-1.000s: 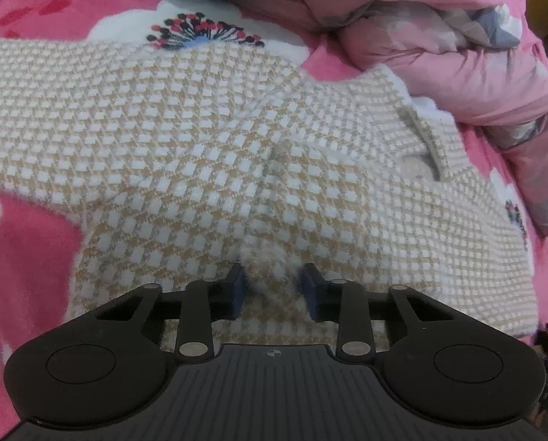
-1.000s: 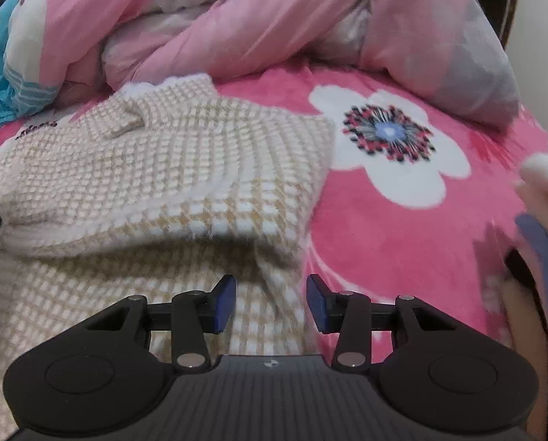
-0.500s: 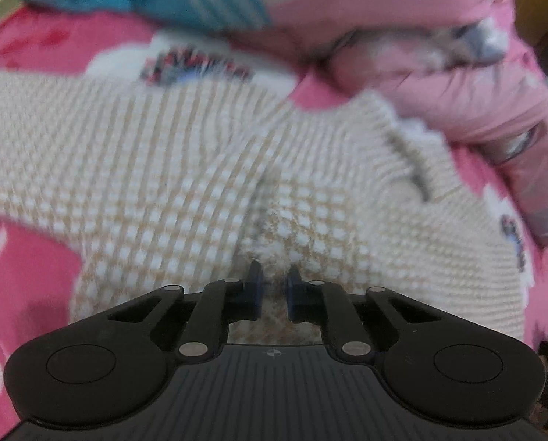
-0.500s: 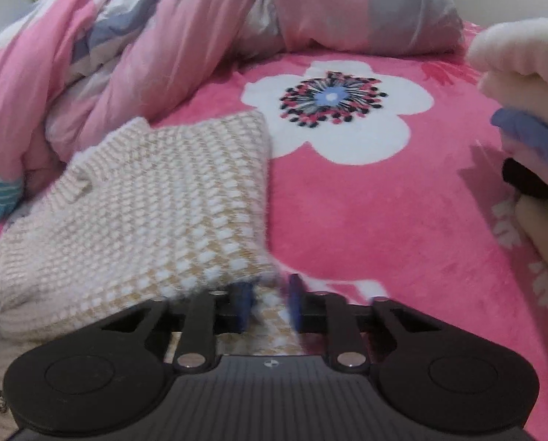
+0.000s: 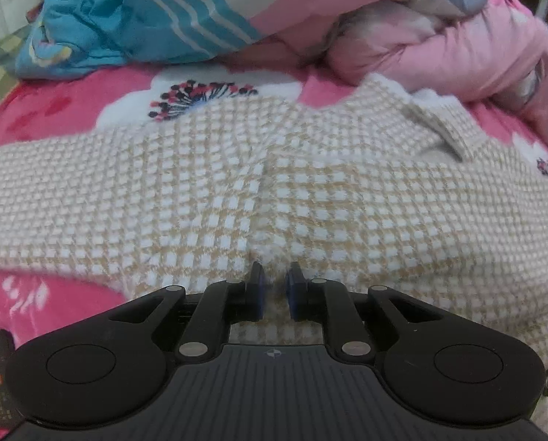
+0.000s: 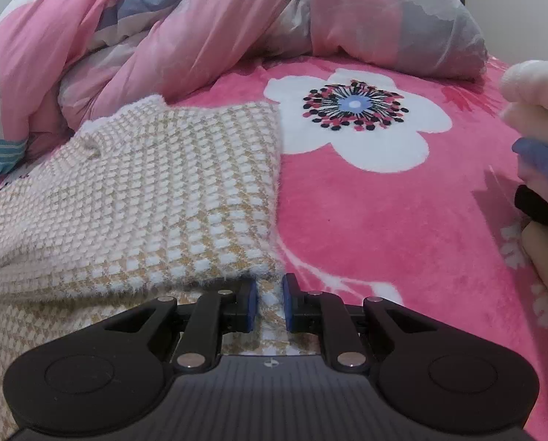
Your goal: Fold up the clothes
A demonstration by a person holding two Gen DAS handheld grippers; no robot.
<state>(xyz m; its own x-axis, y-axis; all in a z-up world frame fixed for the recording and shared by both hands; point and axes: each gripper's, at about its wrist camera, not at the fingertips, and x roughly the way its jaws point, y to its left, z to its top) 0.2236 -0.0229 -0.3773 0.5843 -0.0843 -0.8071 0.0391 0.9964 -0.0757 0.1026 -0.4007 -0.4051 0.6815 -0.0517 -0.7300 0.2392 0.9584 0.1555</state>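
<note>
A beige-and-white checked knit sweater (image 5: 310,191) lies spread on the pink flowered blanket (image 5: 71,110), its collar (image 5: 439,125) at the far right. My left gripper (image 5: 274,283) has a raised ridge of the knit pinched between its blue pads, and its jaws are opening slightly. In the right wrist view the sweater (image 6: 163,191) shows a layer folded over, with its right edge running straight. My right gripper (image 6: 268,294) is shut on the sweater's near corner, fabric filling the narrow gap between the pads.
A rumpled pink and grey quilt (image 6: 163,36) is heaped along the back of the bed, with a blue striped cloth (image 5: 127,18) at the back left. A stack of folded clothes (image 6: 538,147) stands at the right edge. Bare pink blanket (image 6: 366,220) lies beside the sweater.
Both grippers went from open to closed on the knit. The left one has gathered a ridge of fabric. The right view has rolled and moved down onto the sweater's near corner.
</note>
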